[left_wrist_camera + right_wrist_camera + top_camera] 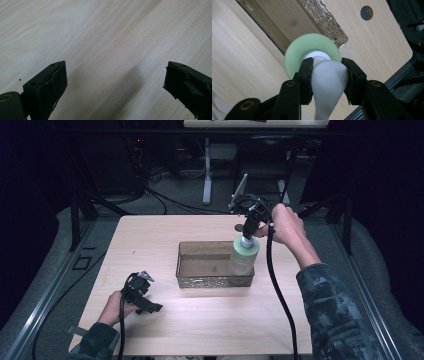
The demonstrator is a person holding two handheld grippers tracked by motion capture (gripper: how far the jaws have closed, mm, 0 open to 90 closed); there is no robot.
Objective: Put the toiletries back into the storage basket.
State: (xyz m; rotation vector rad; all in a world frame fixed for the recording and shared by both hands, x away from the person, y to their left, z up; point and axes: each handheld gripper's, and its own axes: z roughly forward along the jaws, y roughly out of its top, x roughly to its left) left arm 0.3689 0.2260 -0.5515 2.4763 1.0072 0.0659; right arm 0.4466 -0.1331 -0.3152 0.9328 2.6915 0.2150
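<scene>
Left to right across the high view. At about 8 o'clock on the table [150, 240]: left gripper [150, 307], resting low near the front edge, well apart from the tray. Seen in the left gripper view with jaws spread wide, nothing between them but bare wood grain.

At centre: clear tray [215, 281] with a patterned rim, lying lengthwise across the table.

At about 2 o'clock from the tray's middle: pale green bottle [243, 256], upright at the tray's right end, held from above by the right gripper [247, 236]. In the right gripper view [327, 75], jaws pinching the white pump top [327, 77], with the green shoulder [294, 55] below and the tray corner [332, 27] beyond it.

Judged progress: bottle gripped and brought to the tray, probably in the middle of being set in or lifted out; direction not readable from a single moment. Left to do either way: settling the bottle somewhere and letting go.

Hard to make out: whether the bottle's base touches the tray floor or hangs just above it, blurred behind the tray wall. Surroundings past the table dark, mostly cables and stand legs. Small round hole [366, 12] in the tabletop at 1 o'clock in the right gripper view.
</scene>
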